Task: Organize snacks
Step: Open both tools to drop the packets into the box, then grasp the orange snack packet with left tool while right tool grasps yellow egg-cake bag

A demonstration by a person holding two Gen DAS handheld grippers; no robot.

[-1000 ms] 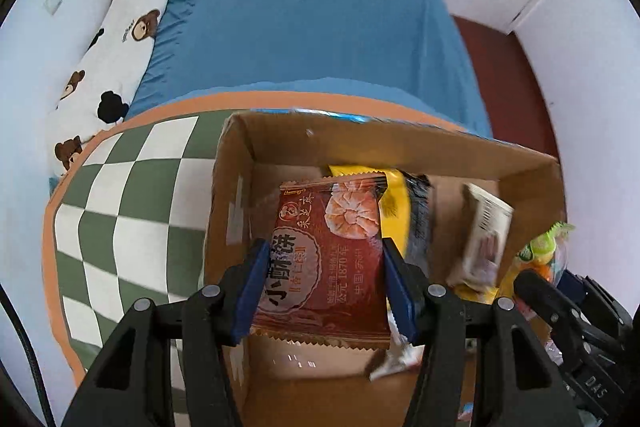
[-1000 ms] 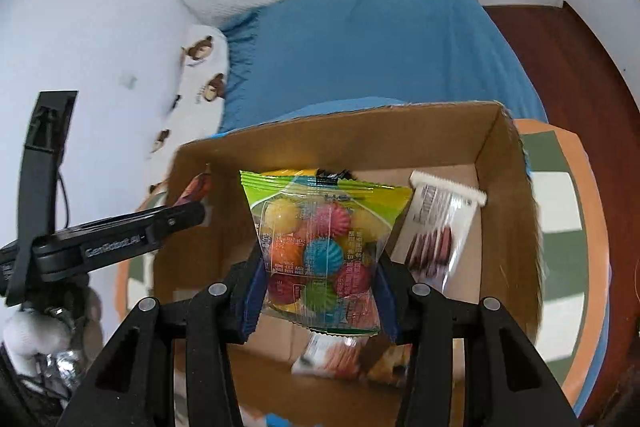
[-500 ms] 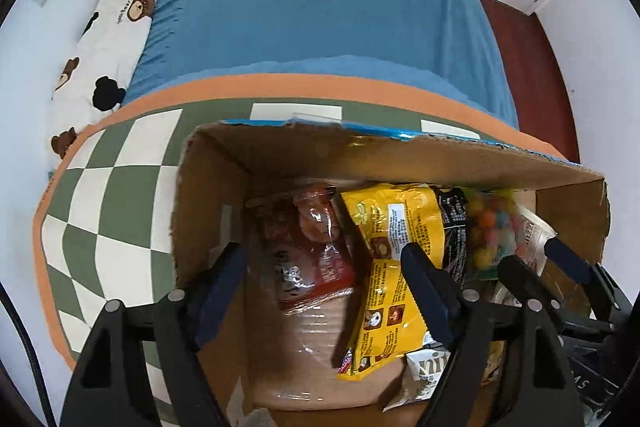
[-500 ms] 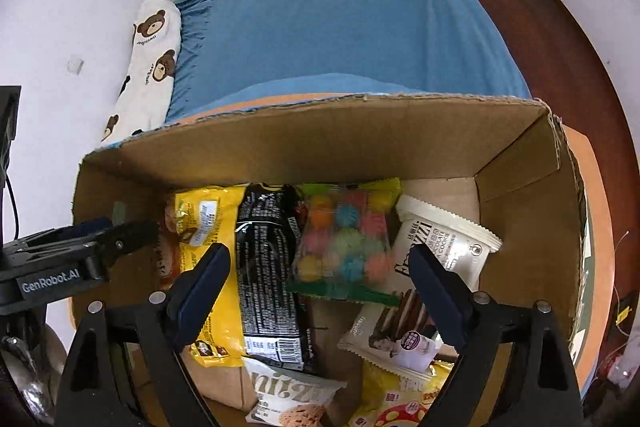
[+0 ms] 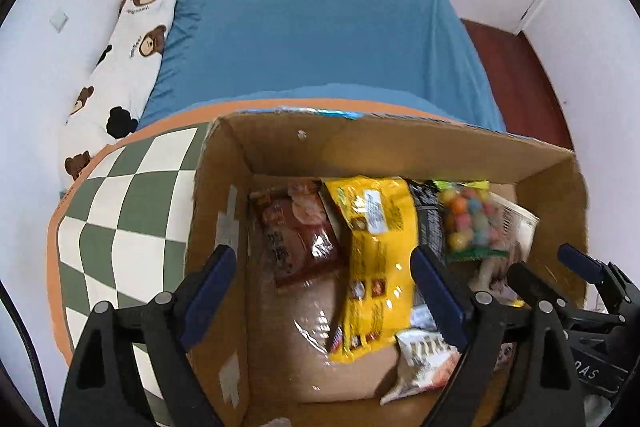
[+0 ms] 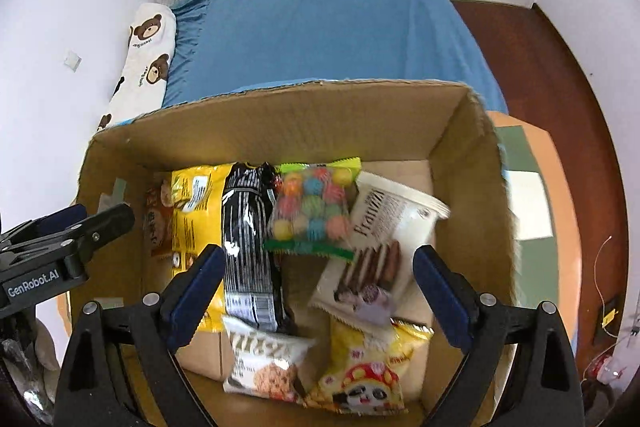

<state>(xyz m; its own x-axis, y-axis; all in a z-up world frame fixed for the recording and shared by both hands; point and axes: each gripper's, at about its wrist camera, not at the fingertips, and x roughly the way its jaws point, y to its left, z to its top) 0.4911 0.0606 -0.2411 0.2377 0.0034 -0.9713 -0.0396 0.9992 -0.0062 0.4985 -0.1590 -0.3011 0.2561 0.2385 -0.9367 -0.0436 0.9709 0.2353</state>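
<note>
An open cardboard box (image 5: 360, 143) (image 6: 280, 119) holds several snack packs. My left gripper (image 5: 320, 263) hangs over its left half with its jaws still opening and nothing pressed between the pads. Below it lies a red shrimp-cracker pack (image 5: 300, 231) beside a yellow pack (image 5: 376, 247). My right gripper (image 6: 318, 259) hovers over the right half, also opening and holding nothing. Beneath it a bag of coloured candy balls (image 6: 312, 211) rests between a black pack (image 6: 248, 247) and a white chocolate-stick pack (image 6: 384, 239). A cookie pack (image 6: 264, 363) and a yellow panda pack (image 6: 364, 375) lie nearest me.
The box stands on a green-and-white checkered mat with an orange rim (image 5: 120, 227). Behind it is a bed with a blue sheet (image 5: 320, 27) and a bear-print pillow (image 5: 128, 43) against the white wall. Dark wooden floor (image 6: 560, 67) lies to the right.
Both grippers opened. The left one let go of the red pack and the right one let go of the candy bag; both packs now lie in the box among the others.
</note>
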